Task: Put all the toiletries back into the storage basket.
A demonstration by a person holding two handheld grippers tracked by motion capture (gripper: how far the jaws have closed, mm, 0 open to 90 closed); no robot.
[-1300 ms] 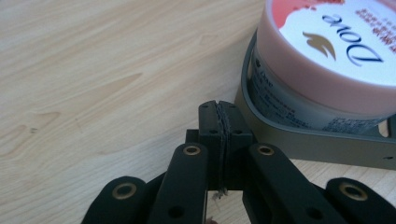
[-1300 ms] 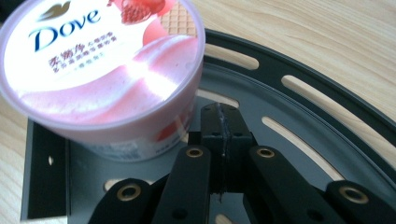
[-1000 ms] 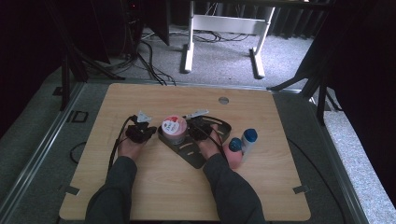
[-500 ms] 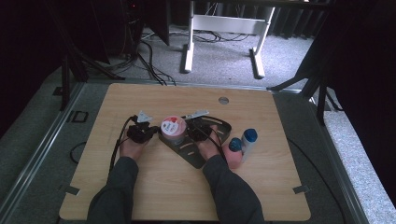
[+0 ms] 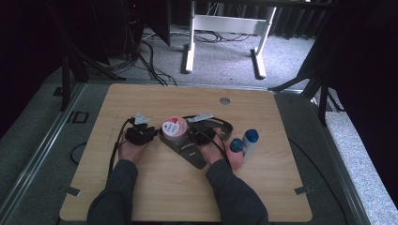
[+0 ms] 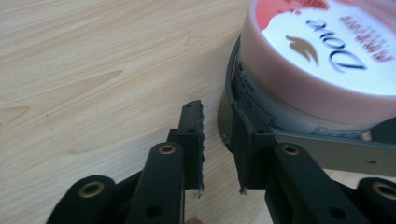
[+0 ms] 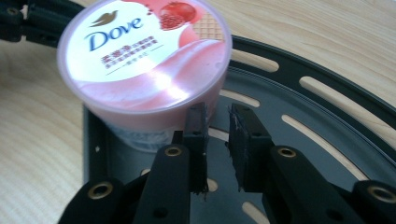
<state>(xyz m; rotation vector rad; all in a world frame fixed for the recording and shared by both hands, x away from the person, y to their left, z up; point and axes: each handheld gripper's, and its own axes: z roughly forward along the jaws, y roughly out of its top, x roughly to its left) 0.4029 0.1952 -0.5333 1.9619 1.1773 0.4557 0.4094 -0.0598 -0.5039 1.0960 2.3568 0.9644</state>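
Observation:
A pink Dove jar (image 5: 174, 126) with a pink and white lid stands upright on a dark grey slotted holder (image 5: 195, 154) in the middle of the table. My left gripper (image 5: 141, 133) lies just left of the jar, my right gripper (image 5: 202, 133) just right of it over the holder. In the left gripper view its jaws (image 6: 215, 112) have just been opening; a narrow gap shows, nothing is in it, and the jar (image 6: 322, 60) stands ahead to the right. The right gripper (image 7: 217, 109) has likewise just been opening, empty, and points at the jar's (image 7: 144, 60) side above the holder (image 7: 299, 126).
To the right of the holder stand a pink bottle (image 5: 236, 152) and a white bottle (image 5: 250, 140), both with blue caps, close to my right hand. The wooden table (image 5: 187, 98) has a round hole (image 5: 225, 101) near its far edge. Cables trail from both grippers.
My right hand has edged slightly toward the jar. The left hand has kept still. The jar and bottles stand as before.

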